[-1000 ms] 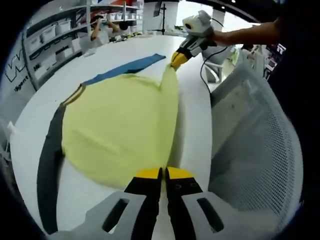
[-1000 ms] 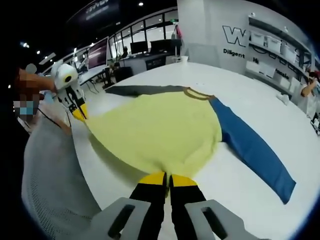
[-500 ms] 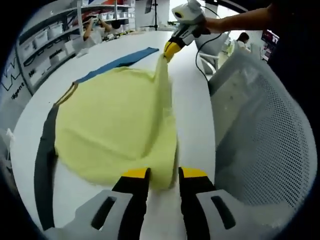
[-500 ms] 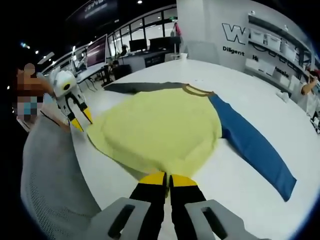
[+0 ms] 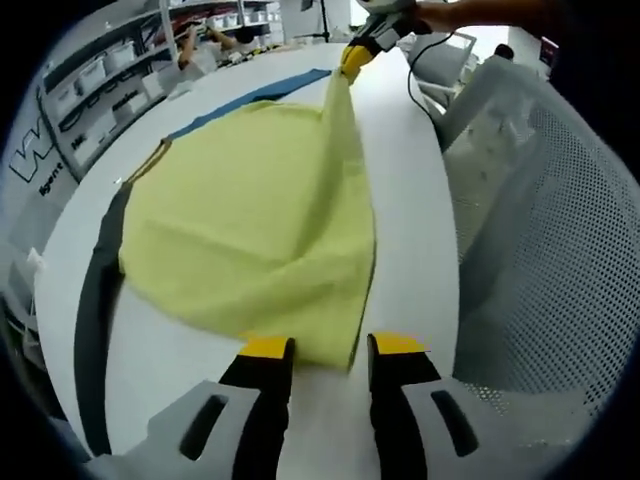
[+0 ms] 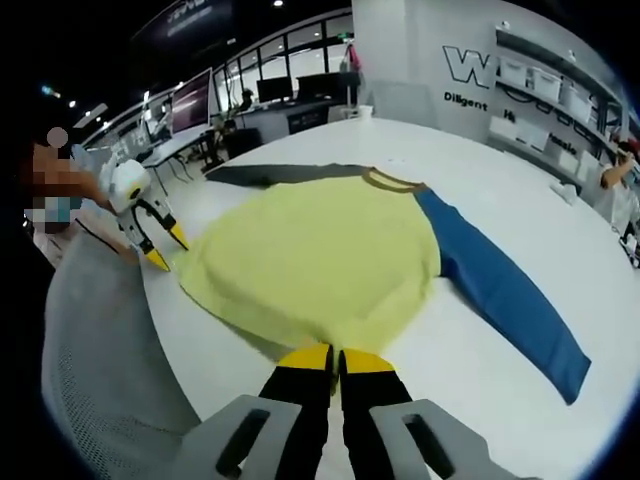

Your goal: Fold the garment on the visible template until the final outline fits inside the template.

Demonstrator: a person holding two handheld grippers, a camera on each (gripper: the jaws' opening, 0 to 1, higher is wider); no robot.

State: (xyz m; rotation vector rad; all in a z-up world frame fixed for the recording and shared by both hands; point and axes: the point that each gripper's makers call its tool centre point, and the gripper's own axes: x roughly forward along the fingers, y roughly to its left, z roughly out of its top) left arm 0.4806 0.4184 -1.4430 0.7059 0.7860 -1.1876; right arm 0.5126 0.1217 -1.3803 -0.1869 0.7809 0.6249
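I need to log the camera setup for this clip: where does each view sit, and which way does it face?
Left gripper view: rides the open left tool, looking along the yellow garment toward the right tool, which pinches its far hem.
Right gripper view: rides the shut right tool, facing the left tool.
Shared: garment, white table, mesh chair.

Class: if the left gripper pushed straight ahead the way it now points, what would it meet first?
Most likely the yellow garment: its near hem lies between the open left gripper jaws; depth is uncertain.
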